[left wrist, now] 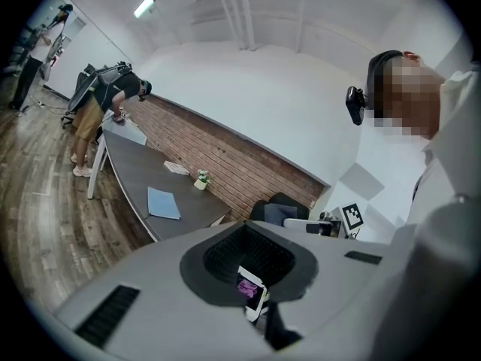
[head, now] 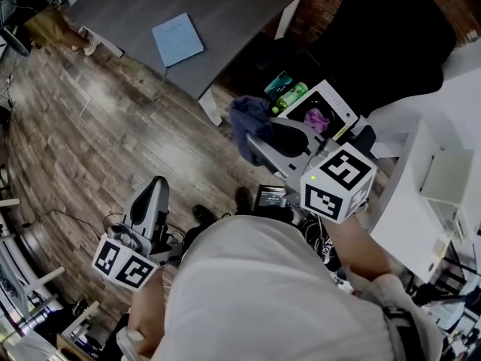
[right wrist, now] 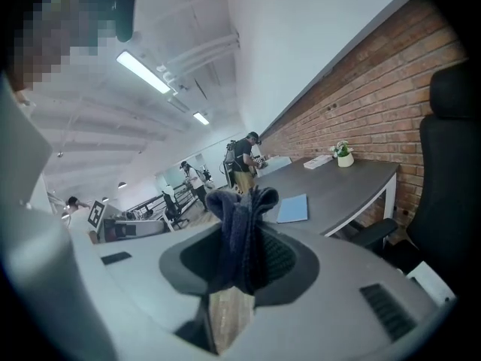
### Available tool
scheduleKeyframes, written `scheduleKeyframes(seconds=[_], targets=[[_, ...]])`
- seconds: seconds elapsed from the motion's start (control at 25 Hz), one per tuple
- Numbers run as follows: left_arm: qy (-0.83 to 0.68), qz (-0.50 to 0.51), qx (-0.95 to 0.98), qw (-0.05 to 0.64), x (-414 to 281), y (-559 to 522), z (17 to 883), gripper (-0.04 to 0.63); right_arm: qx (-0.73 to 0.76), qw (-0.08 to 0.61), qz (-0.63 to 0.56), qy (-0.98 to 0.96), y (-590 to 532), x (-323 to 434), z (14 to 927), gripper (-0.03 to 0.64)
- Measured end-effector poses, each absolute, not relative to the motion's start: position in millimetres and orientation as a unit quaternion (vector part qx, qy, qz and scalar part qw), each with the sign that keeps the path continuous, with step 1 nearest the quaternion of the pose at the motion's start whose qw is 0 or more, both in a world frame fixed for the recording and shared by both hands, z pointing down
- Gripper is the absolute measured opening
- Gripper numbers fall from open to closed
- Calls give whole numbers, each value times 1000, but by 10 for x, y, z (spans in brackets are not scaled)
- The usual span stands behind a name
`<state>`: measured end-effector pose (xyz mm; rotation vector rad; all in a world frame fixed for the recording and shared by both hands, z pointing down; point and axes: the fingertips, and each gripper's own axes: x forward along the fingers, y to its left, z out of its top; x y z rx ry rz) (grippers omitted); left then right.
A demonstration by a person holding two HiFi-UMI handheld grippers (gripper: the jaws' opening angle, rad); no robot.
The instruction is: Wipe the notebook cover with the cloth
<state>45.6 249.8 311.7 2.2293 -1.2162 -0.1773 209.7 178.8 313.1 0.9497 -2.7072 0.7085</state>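
Cloth (head: pixel 252 120) hung clamped in the right gripper (head: pixel 261 143); the left gripper (head: pixel 156 183) was closed on nothing. The notebook (head: pixel 177 39) lay flat on the worktop (head: pixel 233 6), well apart, ahead and leftward of the cloth.

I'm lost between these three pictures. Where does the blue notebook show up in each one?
Head view: the blue notebook lies near the top, left of centre, flat on the grey desk.
Left gripper view: the notebook is left of centre, midway down.
Right gripper view: the notebook is just right of the dark cloth.
Shared landmark: the grey desk under it, which stands by the brick wall.
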Motion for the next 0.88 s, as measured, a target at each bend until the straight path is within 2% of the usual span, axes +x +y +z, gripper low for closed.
scheduleKeyframes(seconds=[0.88], targets=[[-421, -114, 855, 281, -178, 2946, 2758, 5, 349, 65, 257, -899, 2359, 1564, 2825, 114]])
